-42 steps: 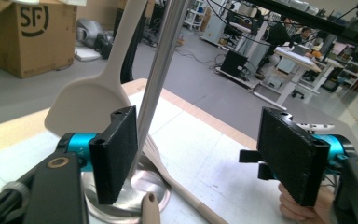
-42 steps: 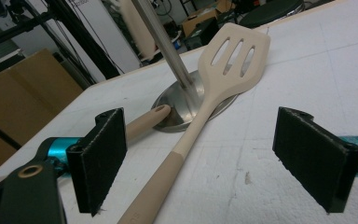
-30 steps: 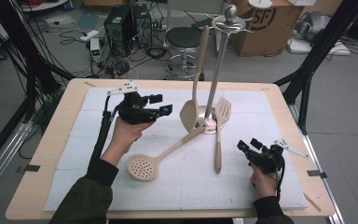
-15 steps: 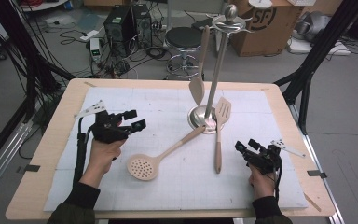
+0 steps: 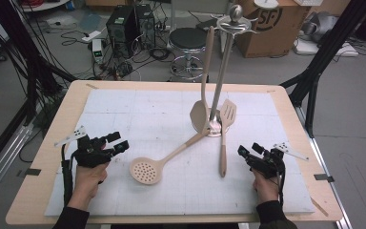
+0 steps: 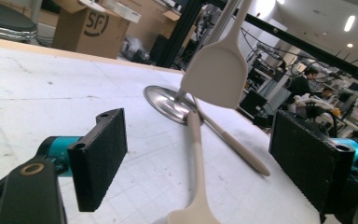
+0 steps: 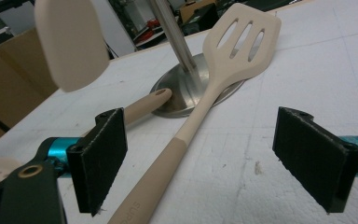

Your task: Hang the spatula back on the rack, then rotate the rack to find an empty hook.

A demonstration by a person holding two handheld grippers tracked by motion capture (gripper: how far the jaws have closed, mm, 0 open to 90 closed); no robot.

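Observation:
A metal utensil stand (image 5: 214, 128) rises mid-table, and a beige solid spatula (image 5: 200, 114) hangs from its top. Leaning its head on the stand's base, a slotted spatula (image 5: 228, 113) lies flat. A perforated skimmer (image 5: 145, 171) lies left of it, handle toward the base. My left gripper (image 5: 119, 141) hovers low just left of the skimmer. Its jaws have just been opening and stand open, with nothing between the pads (image 6: 98, 158). The skimmer handle (image 6: 196, 144) runs ahead. My right gripper (image 5: 249, 149) is open right of the slotted spatula's handle (image 7: 168, 163).
A white mat (image 5: 138, 109) covers the wooden table (image 5: 57, 138). Beyond the far edge stand a stool (image 5: 188, 40), computer gear (image 5: 124, 24) and a cardboard box (image 5: 271, 24). Black frame legs (image 5: 314, 81) flank the right side.
My left gripper has drawn away from the hanging spatula, moving left, down and toward the near edge. The spatula stays hanging on the stand. The right gripper has not moved.

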